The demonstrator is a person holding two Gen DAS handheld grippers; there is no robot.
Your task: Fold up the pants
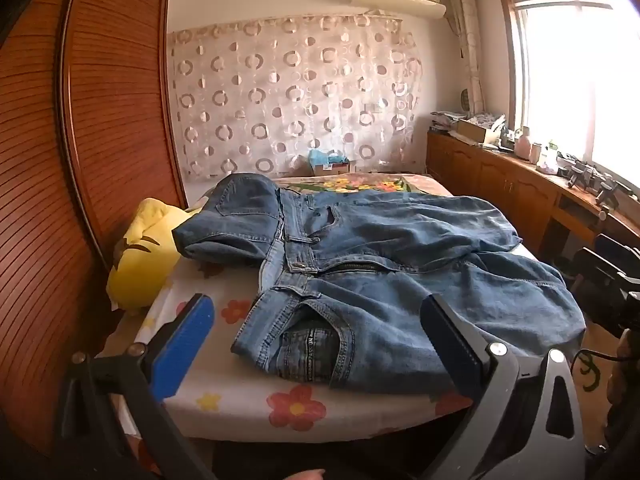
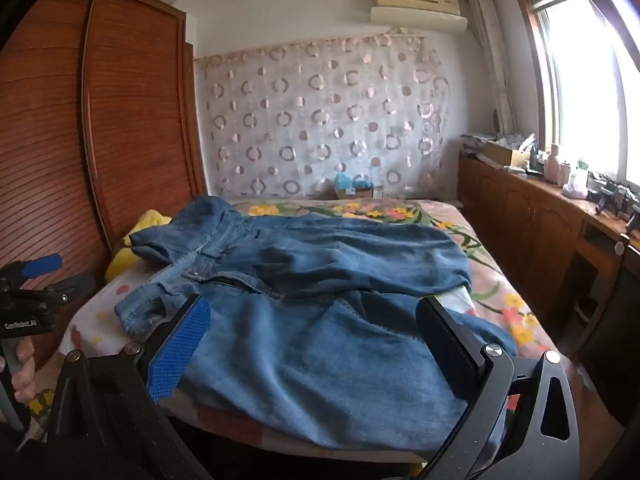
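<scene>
Blue jeans [image 1: 380, 280] lie spread across the flowered bed [image 1: 248, 412], waistband to the left, zipper showing, legs running off to the right. One waist corner is folded back over a yellow pillow. My left gripper [image 1: 316, 344] hovers open over the near front pocket, blue pad on the left, nothing between its fingers. In the right wrist view the jeans [image 2: 320, 320] fill the middle, and my right gripper [image 2: 312, 348] stands open above the near leg, holding nothing. The left gripper [image 2: 36, 280] also shows at that view's left edge, held by a hand.
A yellow pillow [image 1: 140, 252] rests at the bed's left edge, against a tall wooden wardrobe [image 1: 80, 160]. A low wooden cabinet [image 1: 520, 184] with cluttered items runs under the window on the right. A small box [image 1: 328, 162] sits beyond the bed by the curtain.
</scene>
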